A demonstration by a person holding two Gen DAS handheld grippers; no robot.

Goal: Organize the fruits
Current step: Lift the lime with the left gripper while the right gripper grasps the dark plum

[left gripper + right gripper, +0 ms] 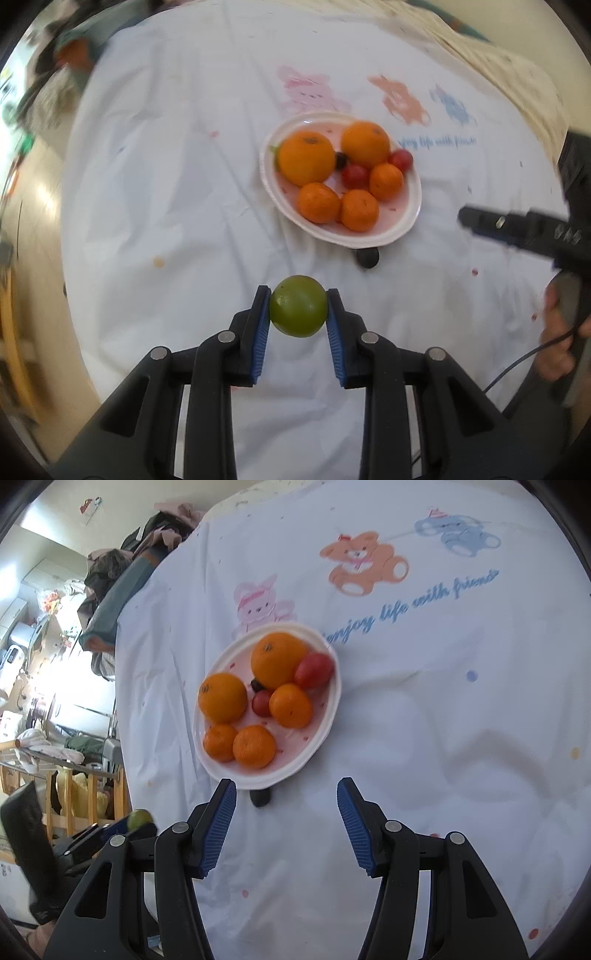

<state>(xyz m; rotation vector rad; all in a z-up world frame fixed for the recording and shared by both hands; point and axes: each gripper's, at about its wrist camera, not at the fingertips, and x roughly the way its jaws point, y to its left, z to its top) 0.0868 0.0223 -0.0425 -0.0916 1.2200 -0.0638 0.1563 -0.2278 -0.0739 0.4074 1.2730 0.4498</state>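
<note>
Both black plastic two-finger grippers, left [297,308] and right [286,799], carry ribbed blue finger pads [221,825] and round silver pivot screws [226,336]. A thin black cable [524,360] trails beside bare skin.

The white tablecloth [424,720] carries one legible inscription, in blue cursive: "enjoy life with friends" [412,607], running on the far side of the cloth, just right of the plate [334,701] and below the printed orange bear [364,563]. In the left wrist view the same line [439,141] is blurred and only partly readable. Pale characters on the right gripper's body [567,232] cannot be made out.
</note>
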